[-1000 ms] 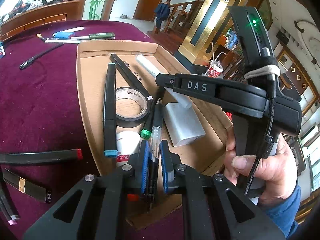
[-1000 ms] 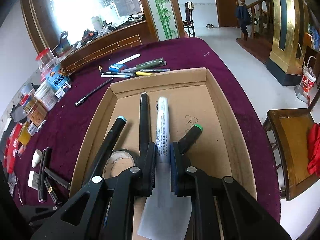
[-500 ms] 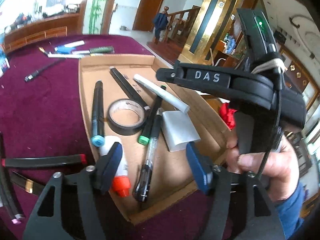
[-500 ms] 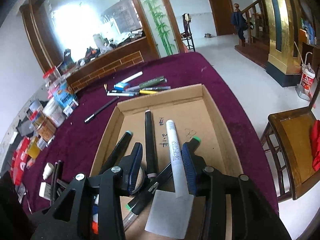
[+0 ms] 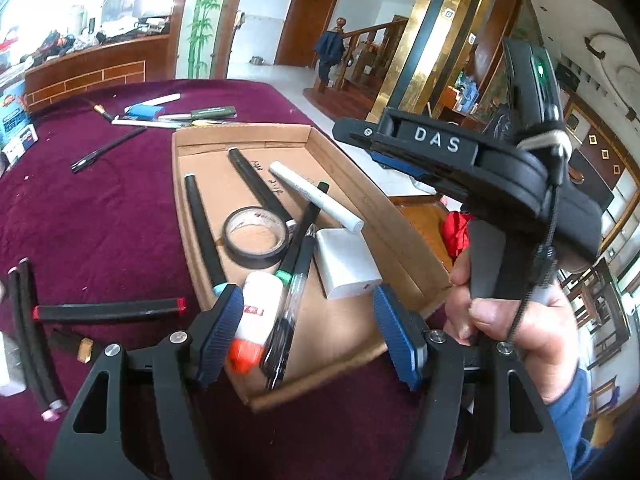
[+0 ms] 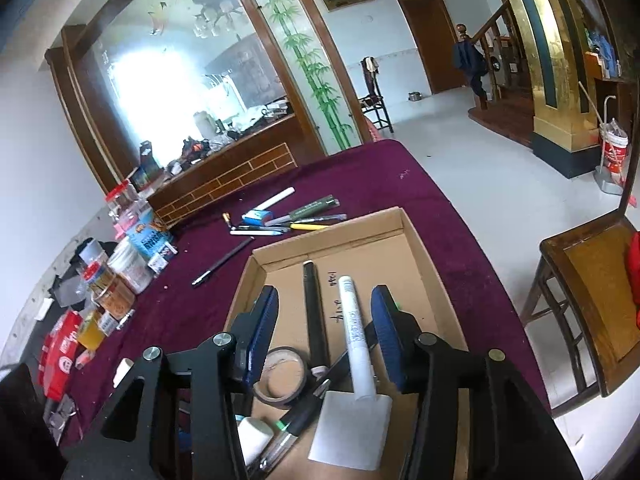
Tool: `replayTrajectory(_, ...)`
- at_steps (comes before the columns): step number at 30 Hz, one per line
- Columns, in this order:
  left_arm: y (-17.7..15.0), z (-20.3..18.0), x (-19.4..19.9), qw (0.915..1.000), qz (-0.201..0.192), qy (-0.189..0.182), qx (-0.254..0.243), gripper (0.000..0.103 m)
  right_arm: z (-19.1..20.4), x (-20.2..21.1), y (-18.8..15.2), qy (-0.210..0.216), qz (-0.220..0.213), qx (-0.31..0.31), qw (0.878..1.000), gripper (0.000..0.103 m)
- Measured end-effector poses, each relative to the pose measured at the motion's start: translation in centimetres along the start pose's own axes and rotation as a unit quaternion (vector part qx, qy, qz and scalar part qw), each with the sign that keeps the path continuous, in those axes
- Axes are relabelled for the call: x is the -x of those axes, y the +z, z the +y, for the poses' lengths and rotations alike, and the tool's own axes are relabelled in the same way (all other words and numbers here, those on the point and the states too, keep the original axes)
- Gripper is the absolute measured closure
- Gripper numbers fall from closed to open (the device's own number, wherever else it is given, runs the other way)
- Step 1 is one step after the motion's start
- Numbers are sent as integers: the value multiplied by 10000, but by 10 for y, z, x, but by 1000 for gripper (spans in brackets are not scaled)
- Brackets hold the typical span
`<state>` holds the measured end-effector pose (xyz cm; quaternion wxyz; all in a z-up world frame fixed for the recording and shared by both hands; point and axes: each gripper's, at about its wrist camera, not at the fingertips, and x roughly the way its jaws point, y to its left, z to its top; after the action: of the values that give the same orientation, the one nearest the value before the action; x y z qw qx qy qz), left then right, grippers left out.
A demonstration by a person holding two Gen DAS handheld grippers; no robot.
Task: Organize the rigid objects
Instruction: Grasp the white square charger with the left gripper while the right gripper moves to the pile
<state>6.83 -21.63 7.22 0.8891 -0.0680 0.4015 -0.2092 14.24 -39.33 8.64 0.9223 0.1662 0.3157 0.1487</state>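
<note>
Right gripper (image 6: 324,328) hangs over the cardboard box (image 6: 434,280), jaws just been opening, nothing pinched. White marker (image 6: 354,336) lies loose between them, tape roll (image 6: 280,376) beside.

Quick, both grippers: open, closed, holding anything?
Left gripper: open, empty, above the box.
Right gripper: jaws just opening, empty, white marker lies released below.

Wrist views above shared tray (image 5: 360,196) (close)

Your left gripper (image 5: 308,336) hides the blue-tipped marker's (image 5: 202,232) cap end; the glue bottle's (image 6: 254,438) base sits hidden behind your right gripper (image 6: 324,334).
</note>
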Motion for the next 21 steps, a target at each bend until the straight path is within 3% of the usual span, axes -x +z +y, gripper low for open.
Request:
replayTrajectory(6,-6,25,37,9997,193,124,-93,36,11,-1,-3,278,112,144,9994,57)
replayTrajectory(12,-28,97,86,9992,302,244,-90,36,17,-4,-8,467,224,216,9984,55)
replayTrajectory(16,-41,139,104,9952,658,426,-593,24,20,-4,-9,482,238,261,9982,55)
replayTrajectory(19,-48,156,98,9855,950,788,-1165,24,21,-6,-11,466,289,292,9981,54)
replayTrajectory(21,-49,167,90,9817,1120,811,-1311,24,20,-9,-12,443,332,287,9981,54)
